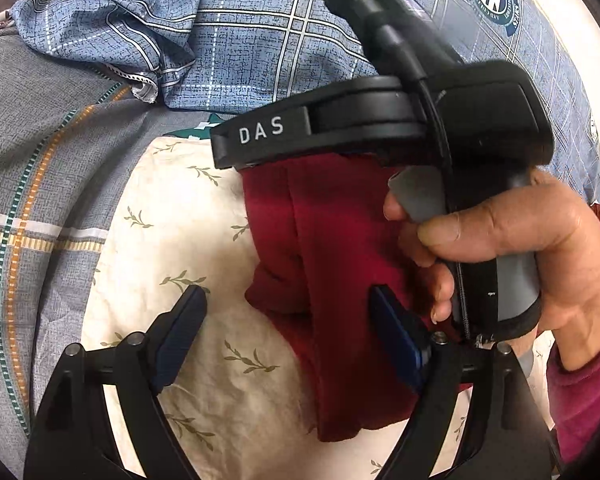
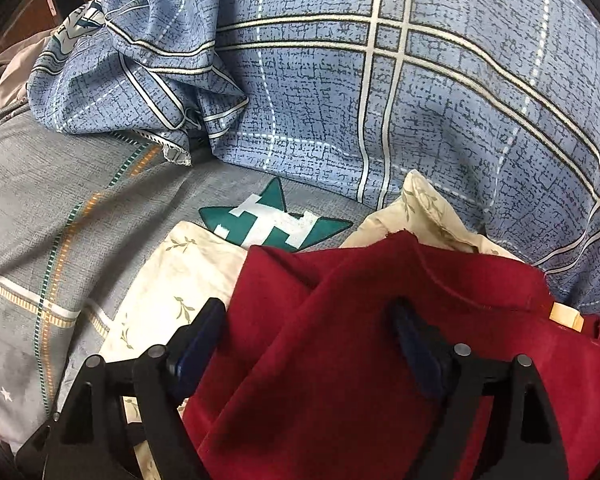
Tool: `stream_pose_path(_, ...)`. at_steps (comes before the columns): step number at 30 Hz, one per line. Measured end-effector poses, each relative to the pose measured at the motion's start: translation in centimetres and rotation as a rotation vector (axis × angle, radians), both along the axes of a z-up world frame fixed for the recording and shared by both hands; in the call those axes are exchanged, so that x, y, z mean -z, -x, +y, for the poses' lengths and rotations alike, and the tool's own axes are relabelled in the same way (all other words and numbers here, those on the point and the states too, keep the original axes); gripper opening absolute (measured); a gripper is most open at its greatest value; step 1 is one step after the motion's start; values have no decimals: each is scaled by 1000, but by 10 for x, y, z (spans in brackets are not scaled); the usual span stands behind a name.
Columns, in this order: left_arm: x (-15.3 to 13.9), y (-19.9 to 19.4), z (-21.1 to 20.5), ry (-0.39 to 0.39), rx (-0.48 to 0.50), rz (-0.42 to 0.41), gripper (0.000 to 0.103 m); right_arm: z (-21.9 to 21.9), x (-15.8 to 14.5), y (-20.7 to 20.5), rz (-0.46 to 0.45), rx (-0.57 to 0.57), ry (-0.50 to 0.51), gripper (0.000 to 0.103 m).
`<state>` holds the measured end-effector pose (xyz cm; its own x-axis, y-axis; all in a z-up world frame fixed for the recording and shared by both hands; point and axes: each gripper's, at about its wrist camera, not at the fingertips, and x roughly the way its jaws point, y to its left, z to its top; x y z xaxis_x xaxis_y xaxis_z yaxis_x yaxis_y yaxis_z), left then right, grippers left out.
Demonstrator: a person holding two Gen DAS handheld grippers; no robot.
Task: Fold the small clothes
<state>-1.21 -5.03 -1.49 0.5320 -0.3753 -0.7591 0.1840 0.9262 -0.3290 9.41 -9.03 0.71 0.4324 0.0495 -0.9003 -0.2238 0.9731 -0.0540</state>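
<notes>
A small dark red garment [image 1: 332, 280] lies partly folded on a cream leaf-print cloth [image 1: 172, 240]. My left gripper [image 1: 288, 316] is open just above the garment's left part, its right finger [image 1: 396, 328] over the red fabric. My right gripper [image 1: 380, 128] is seen from the side over the garment's far end, held by a hand [image 1: 520, 232]. In the right wrist view the right gripper [image 2: 308, 332] is open, its fingers spread over the red garment [image 2: 360, 340], which bunches up between and under them.
A grey striped bedsheet [image 1: 40, 160] lies to the left. A blue checked quilt [image 2: 380, 100] is crumpled behind. A green star emblem [image 2: 276, 220] shows on the sheet past the cream cloth [image 2: 172, 276]. A tan label [image 2: 566, 314] pokes out at the garment's right edge.
</notes>
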Motion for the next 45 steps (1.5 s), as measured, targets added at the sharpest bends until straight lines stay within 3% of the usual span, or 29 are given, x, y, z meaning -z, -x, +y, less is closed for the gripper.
stream_pose_path(6, 1, -1, -2, -6, -1, -3, 86, -6, -3, 10, -41, 9, 14, 65)
stream_pose_path(9, 1, -2, -3, -8, -1, -4, 86, -15, -12, 18, -63, 7, 7, 49)
stream_pose_path(13, 0, -4, 1, 36, -3, -16, 86, -31, -28, 30, -75, -9, -48, 20)
stream_pose_path(20, 1, -14, 4, 173, 14, -13, 86, -52, -53, 40, -79, 2, -191, 15)
stream_pose_path(22, 3, -17, 3, 186, 18, -4, 85, -57, -58, 44, -79, 8, -213, 15)
stream_pose_path(24, 3, -20, 3, 210, 29, -16, 71, -61, -59, 43, -69, 12, -238, 14)
stream_pose_path(25, 1, -20, 3, 235, 48, -20, 56, -62, -59, 43, -64, 13, -244, 14)
stream_pose_path(27, -3, -20, 4, 248, 53, -37, 51, -62, -57, 42, -54, 15, -251, 15)
stream_pose_path(28, -5, -19, 4, 250, 55, -48, 43, -64, -58, 42, -44, 19, -255, 15)
stream_pose_path(31, -13, -16, 5, 266, 71, -77, 35, -62, -57, 37, -20, 31, -268, 29)
stream_pose_path(33, -19, -12, 2, 262, 86, -97, 35, -56, -54, 32, 4, 42, -290, 51)
stream_pose_path(34, -19, -11, 1, 258, 91, -102, 35, -53, -52, 31, 23, 36, -295, 69)
stream_pose_path(35, -20, -10, -2, 251, 96, -108, 35, -48, -49, 30, 43, 30, -287, 77)
stream_pose_path(37, -19, -11, -4, 240, 98, -108, 35, -36, -40, 29, 65, 26, -248, 77)
stream_pose_path(39, -18, -13, -2, 230, 94, -102, 35, -25, -29, 29, 71, 9, -194, 65)
stream_pose_path(40, -17, -14, -2, 223, 89, -96, 35, -20, -25, 30, 58, 8, -143, 36)
stream_pose_path(41, -16, -14, -1, 216, 84, -90, 36, -19, -25, 33, 22, 23, -88, 24)
stream_pose_path(42, -16, -14, -1, 205, 82, -82, 36, -19, -27, 35, 6, 25, -85, 23)
stream_pose_path(45, -19, -11, -2, 157, 88, -63, 65, -31, -37, 45, -33, 21, -136, 18)
